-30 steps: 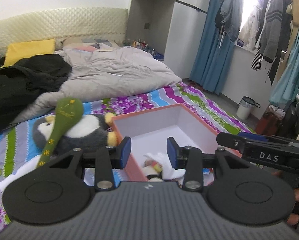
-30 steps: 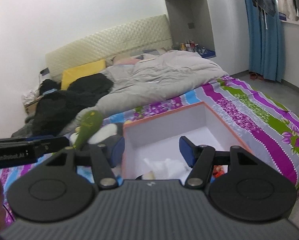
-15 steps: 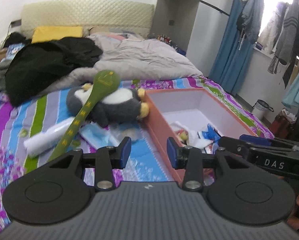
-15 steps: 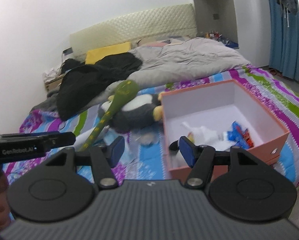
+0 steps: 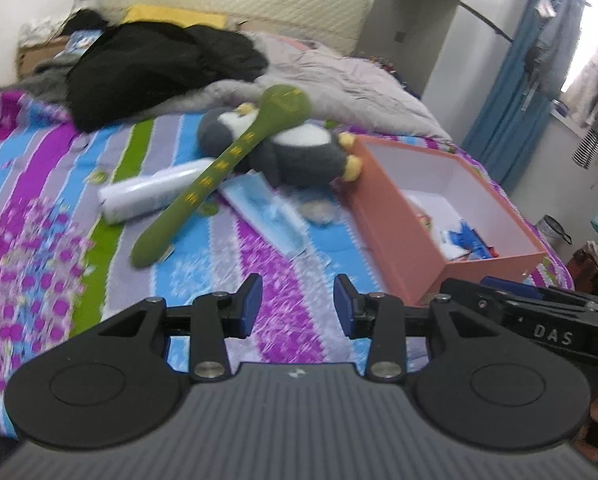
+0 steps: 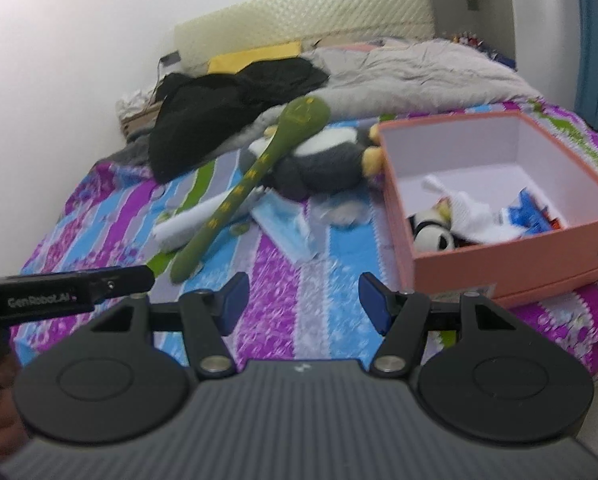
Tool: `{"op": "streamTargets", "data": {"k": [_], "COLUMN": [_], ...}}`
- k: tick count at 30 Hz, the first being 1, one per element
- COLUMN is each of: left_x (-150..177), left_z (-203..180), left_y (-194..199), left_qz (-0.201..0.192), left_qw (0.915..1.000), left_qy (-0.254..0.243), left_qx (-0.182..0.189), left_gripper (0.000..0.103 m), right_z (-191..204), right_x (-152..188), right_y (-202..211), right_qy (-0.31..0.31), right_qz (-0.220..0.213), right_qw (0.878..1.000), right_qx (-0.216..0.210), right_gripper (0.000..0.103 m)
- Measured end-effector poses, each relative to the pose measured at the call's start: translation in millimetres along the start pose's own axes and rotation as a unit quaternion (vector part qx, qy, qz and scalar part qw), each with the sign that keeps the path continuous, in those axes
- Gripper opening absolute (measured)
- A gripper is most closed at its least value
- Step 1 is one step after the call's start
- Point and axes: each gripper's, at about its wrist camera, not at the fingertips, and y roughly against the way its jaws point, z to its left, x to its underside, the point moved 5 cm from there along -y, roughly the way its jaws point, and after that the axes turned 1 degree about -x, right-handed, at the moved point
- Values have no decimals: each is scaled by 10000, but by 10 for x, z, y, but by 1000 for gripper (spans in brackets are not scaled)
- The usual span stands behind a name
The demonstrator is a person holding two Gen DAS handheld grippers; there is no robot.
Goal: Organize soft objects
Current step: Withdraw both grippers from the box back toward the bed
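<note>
Left gripper [image 5: 298, 300] and right gripper [image 6: 303, 302] both spread apart and empty above the striped bedsheet [image 5: 283, 320], green plush snake [image 5: 223, 168] lying across the penguin plush [image 5: 299, 152] beside the orange box [image 6: 511, 256], only the right view showing a small panda toy [image 6: 431, 232] inside the box

Daylight floods in from a window [image 5: 597, 12] at the upper right of the left wrist view, blown out to white glare, while the rest of the room is evenly, softly lit with only faint shadows. Both views are smeared by motion blur, strongest on the striped bedspread [image 5: 39, 240] toward the left edge. Fisheye distortion bends the headboard [image 6: 307, 12] and darkens the corners.
</note>
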Motion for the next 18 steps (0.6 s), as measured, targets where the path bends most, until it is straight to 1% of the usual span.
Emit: {"op": "streamTargets", "data": {"k": [5,7,13,15,18], "left_x": [112,115,73,49,-2], "left_z": [247,321,489,534,589], "left_y": [-153,-242,-624,-780,-1058], "left_qz": [84,116,195,232,310], "left_qw": [9992,9987,9971,9963,9939], "left_qy": [378,477,732,829,1045], "left_qx": [-57,-100,-67,-33,161], "left_gripper": [45,45,45,45,45], "right_z": [103,116,82,53,15], "right_x": [101,118,116,106,74], "right_y": [-126,-205,-577,-725,-974], "right_qy": [97,102,136,153,160], "right_qz": [178,227,426,481,569], "right_qw": [9997,9996,9990,9987,9981], "right_qx": [-106,-94,40,89,159], "right_gripper": [63,63,63,63,63]}}
